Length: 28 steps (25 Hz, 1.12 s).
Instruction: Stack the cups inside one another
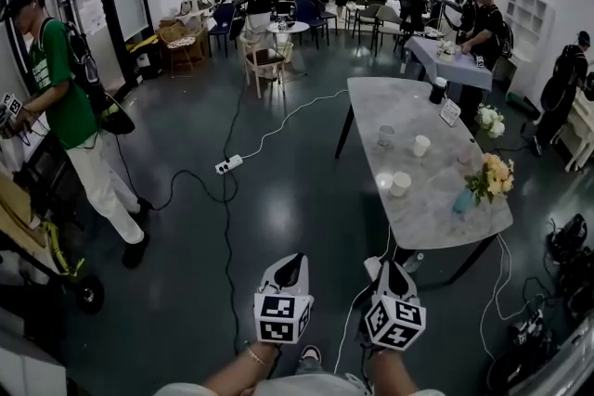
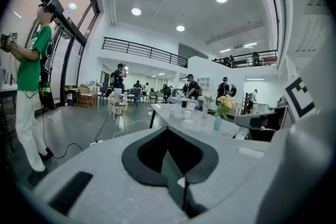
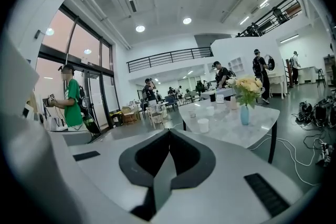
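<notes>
Several cups stand apart on the grey marble table (image 1: 436, 218): a white cup (image 1: 400, 185) near the front, another white cup (image 1: 421, 146) and a greyish cup (image 1: 386, 135) farther back. The table is some way ahead of both grippers, to the right. My left gripper (image 1: 295, 259) and right gripper (image 1: 391, 265) are held side by side over the dark floor, both shut and empty. In the right gripper view the closed jaws (image 3: 169, 131) point just left of the table and a white cup (image 3: 203, 125). The left gripper (image 2: 167, 128) shows its tips together too.
On the table also stand a blue vase (image 1: 461, 201) of yellow flowers, white flowers (image 1: 489, 120), a black cup (image 1: 438, 91) and a small sign (image 1: 450, 112). A power strip (image 1: 228, 164) and cables cross the floor. A person in green (image 1: 65, 97) stands at left; chairs (image 1: 264, 60) behind.
</notes>
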{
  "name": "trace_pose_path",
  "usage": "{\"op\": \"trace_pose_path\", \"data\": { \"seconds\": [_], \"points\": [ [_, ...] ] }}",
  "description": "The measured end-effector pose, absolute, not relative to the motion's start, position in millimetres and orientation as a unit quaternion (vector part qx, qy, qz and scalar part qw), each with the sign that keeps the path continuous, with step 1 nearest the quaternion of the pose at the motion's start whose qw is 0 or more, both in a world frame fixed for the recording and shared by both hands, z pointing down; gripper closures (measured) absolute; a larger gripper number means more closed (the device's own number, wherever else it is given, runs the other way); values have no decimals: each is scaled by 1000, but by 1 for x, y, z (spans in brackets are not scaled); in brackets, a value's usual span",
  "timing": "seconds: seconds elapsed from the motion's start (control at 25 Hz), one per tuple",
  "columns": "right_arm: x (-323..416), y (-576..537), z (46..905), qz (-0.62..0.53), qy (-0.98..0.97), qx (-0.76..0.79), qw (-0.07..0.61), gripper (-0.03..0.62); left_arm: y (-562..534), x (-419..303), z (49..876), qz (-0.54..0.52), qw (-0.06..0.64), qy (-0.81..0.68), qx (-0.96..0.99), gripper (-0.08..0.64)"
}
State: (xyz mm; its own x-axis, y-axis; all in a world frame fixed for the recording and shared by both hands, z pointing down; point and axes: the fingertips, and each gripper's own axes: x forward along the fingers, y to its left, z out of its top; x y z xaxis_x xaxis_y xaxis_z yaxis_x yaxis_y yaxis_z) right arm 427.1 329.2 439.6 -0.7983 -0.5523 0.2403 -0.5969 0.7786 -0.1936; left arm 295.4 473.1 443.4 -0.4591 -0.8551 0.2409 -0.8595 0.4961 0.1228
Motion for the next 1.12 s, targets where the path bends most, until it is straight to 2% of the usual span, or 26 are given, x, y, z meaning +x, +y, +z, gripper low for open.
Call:
{"op": "trace_pose_path", "data": {
  "seconds": [0.92, 1.12],
  "points": [
    [357, 237, 480, 158, -928, 312, 131, 584, 383, 208, 471, 19, 168, -854, 491, 565],
    [325, 207, 485, 158, -918, 340, 125, 584, 340, 164, 464, 21, 147, -842, 519, 565]
  ]
}}
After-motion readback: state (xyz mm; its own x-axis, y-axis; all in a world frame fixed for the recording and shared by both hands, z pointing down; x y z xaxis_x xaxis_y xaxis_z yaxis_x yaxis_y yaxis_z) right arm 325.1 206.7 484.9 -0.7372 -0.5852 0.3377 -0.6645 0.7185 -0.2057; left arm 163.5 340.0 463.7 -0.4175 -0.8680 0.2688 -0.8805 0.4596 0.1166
